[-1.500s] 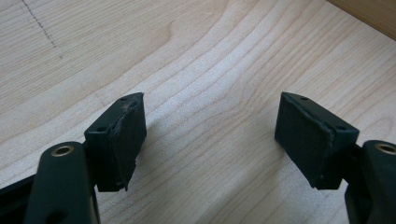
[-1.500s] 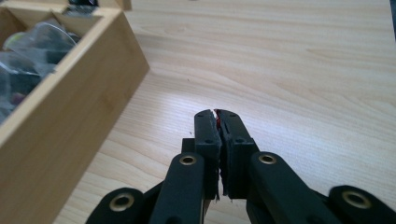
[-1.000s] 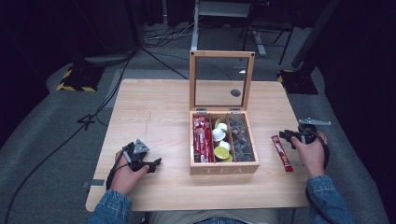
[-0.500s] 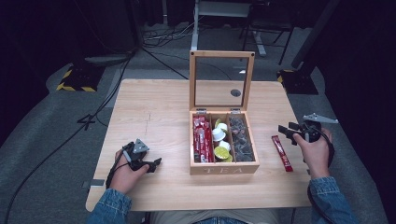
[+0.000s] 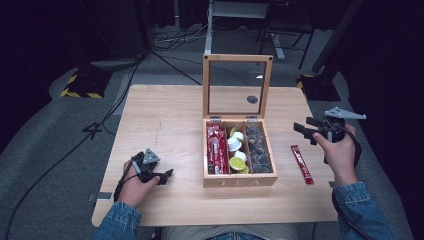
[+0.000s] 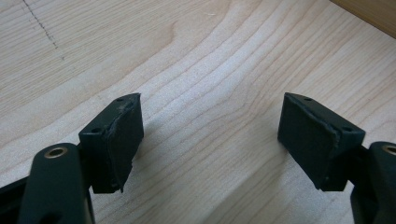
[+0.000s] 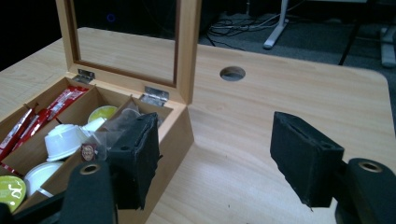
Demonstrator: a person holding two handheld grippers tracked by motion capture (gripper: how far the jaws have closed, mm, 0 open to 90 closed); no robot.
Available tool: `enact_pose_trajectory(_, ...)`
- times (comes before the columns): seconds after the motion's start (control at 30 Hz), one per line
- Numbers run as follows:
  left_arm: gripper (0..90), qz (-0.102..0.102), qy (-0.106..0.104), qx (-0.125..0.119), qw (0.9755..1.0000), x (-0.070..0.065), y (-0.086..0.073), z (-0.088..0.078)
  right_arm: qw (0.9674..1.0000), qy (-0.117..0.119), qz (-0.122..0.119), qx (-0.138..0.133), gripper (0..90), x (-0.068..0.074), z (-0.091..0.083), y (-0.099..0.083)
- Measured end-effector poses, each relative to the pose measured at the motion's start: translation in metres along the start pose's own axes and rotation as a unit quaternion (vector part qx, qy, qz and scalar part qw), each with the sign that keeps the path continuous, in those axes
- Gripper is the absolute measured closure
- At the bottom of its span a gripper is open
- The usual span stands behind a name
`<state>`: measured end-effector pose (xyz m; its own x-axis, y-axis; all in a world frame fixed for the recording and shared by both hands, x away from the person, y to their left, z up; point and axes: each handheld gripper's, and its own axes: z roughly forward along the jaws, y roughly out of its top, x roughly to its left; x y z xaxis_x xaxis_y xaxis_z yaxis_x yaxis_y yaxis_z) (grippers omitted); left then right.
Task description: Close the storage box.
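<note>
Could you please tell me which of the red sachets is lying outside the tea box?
The single red sachet on the table, right of the tea box and below the right gripper; the other red sachets sit in the box's left compartment.

Black cables (image 5: pixel 172 42) are trailing across the grey floor (image 5: pixel 45 150) at eleven o'clock of the table (image 5: pixel 165 115); a yellow-striped base (image 5: pixel 80 86) is sitting at ten o'clock.

High view: overhead, facing forward-down. Left gripper view: close on tabletop (image 6: pixel 210 93). Right gripper view: low, sharing the tea box (image 7: pixel 180 126) with high view.
</note>
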<state>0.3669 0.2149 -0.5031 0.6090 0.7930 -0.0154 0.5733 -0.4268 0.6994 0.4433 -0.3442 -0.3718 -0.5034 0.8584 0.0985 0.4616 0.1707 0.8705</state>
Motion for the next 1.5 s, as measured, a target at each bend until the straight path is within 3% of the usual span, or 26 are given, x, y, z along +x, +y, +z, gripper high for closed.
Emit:
enact_pose_trajectory(0.17, 22.8, -0.002, 0.002, 0.0, 1.0, -0.001, 0.0, 0.0, 0.9997, 0.002, -0.026, 0.0, 34.6, 0.011, 0.005, 0.021)
enact_pose_trajectory(0.47, 22.8, -0.006, 0.004, 0.0, 1.0, -0.001, 0.0, 0.0, 0.9992, 0.017, -0.036, -0.002, 34.2, 0.017, 0.018, 0.046)
enact_pose_trajectory(0.93, 22.8, -0.005, 0.001, -0.001, 1.0, -0.001, -0.001, -0.001, 0.9979, 0.03, -0.055, -0.016, 34.0, 0.01, 0.039, 0.086)
enact_pose_trajectory(1.07, 22.8, -0.006, 0.0, -0.001, 1.0, -0.001, -0.001, -0.001, 0.9972, 0.035, -0.061, -0.025, 34.0, 0.005, 0.051, 0.102)
enact_pose_trajectory(1.5, 22.7, -0.01, 0.003, -0.003, 0.9999, -0.001, -0.001, 0.0, 0.996, 0.052, -0.064, -0.035, 33.6, 0.001, 0.084, 0.129)
